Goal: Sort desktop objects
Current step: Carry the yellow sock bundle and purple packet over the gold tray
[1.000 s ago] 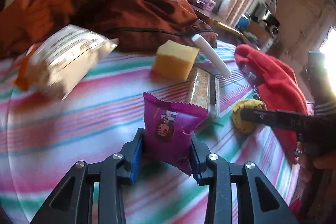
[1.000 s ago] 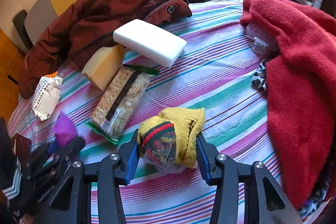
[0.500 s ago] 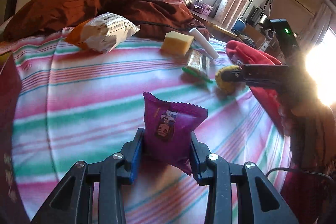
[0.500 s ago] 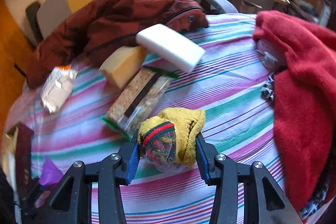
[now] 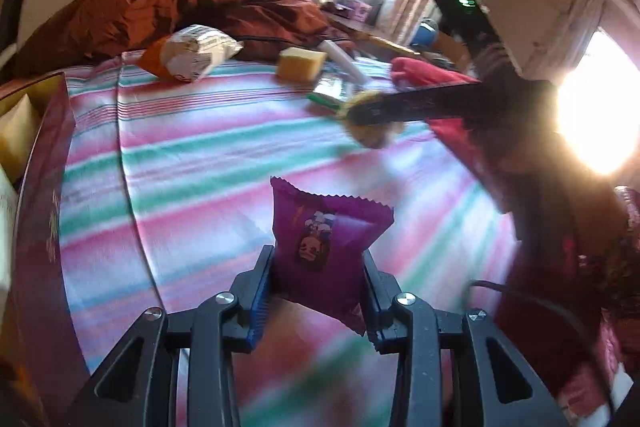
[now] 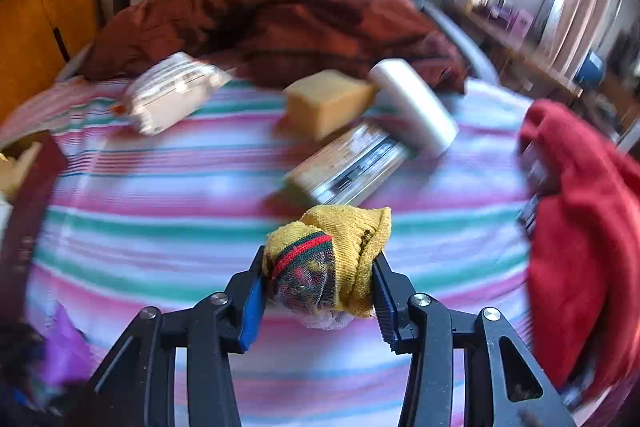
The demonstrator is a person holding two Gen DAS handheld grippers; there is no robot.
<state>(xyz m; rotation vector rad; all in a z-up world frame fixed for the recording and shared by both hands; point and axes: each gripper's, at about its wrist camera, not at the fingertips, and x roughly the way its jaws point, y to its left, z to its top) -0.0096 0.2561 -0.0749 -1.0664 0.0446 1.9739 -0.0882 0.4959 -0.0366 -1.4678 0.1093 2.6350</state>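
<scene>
Striped tablecloth (image 6: 160,227), cracker pack (image 6: 352,163), red towel (image 6: 580,227)

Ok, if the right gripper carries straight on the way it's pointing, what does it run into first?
Probably the cracker packet, lying just beyond the yellow sock that the right gripper holds. The white block and the sponge lie behind it. Depth is blurred, so this is a guess.
</scene>
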